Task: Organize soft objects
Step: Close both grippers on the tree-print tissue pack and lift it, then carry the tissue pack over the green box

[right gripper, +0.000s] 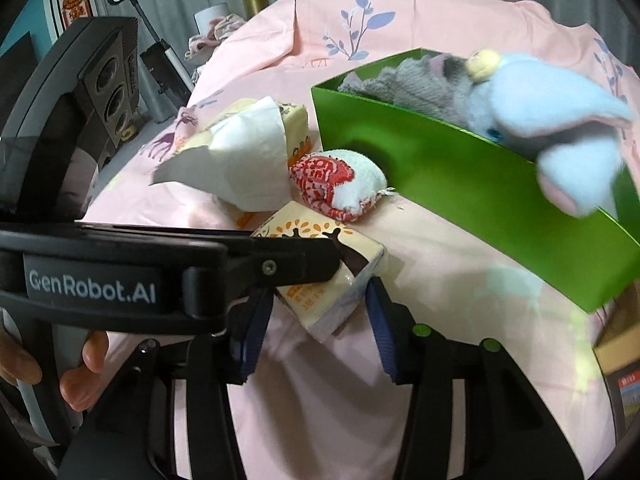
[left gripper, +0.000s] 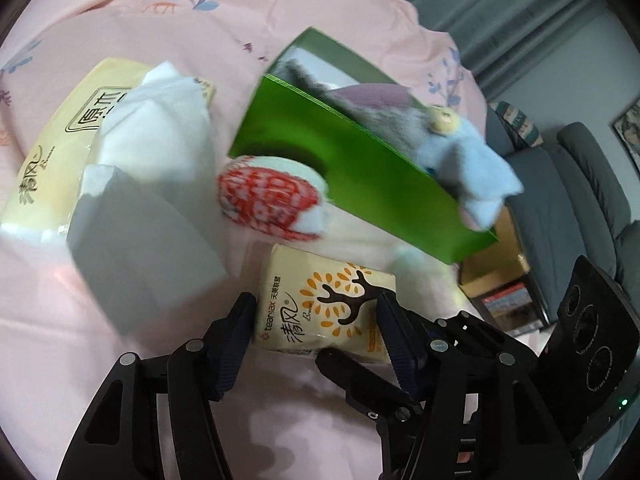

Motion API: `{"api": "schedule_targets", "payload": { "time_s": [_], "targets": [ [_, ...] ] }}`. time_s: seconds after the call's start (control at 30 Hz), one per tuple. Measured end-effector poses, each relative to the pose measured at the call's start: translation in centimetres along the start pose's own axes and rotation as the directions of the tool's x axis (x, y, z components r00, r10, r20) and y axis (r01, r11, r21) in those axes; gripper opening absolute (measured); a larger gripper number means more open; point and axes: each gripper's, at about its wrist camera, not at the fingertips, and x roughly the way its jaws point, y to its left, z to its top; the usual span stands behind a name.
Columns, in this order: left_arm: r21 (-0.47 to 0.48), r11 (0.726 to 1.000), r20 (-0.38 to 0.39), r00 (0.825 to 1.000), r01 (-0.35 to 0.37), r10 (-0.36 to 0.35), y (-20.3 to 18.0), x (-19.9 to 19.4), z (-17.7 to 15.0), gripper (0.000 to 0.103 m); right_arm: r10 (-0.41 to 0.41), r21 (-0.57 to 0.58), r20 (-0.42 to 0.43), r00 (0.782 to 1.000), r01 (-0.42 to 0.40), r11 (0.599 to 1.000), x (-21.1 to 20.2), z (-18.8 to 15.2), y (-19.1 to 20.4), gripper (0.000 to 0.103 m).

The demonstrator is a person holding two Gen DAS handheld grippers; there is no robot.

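Pink bedsheet (left gripper: 72,320) holds small tissue pack (left gripper: 328,308); left gripper (left gripper: 316,312) & right gripper (right gripper: 320,300) both clamp it from opp. sides, near green box (right gripper: 460,176) w/ plush toy (right gripper: 560,128).

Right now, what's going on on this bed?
A person is tidying soft things into a green box on a pink sheet. Both grippers are clamped on one small tissue pack: the left gripper on its sides, the right gripper on a corner. A blue plush hangs over the box rim, on a grey cloth. A red-and-white cloth and a larger tissue pack lie outside.
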Motion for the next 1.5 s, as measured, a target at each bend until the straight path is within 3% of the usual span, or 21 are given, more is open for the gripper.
{"api": "schedule_targets", "payload": {
  "time_s": [0.23, 0.63, 1.5],
  "targets": [
    [0.048, 0.998, 0.025, 0.999, 0.039, -0.04, -3.4, -2.9, -2.1, 0.063, -0.015, 0.004, 0.059, 0.998, 0.015, 1.0, -4.6, -1.1, 0.7, 0.047],
    [0.159, 0.987, 0.073, 0.997, 0.016, -0.028, -8.6, -6.2, -4.2, 0.063, -0.037, 0.014, 0.153, 0.988, 0.036, 0.999, -10.5, -2.8, 1.1, 0.047],
    [0.236, 0.972, 0.125, 0.992, -0.023, -0.006, -12.7, -7.5, -3.5, 0.063, -0.029, 0.021, 0.255, 0.967, 0.025, 0.999, -13.4, -2.3, -0.4, 0.047]
  ]
}}
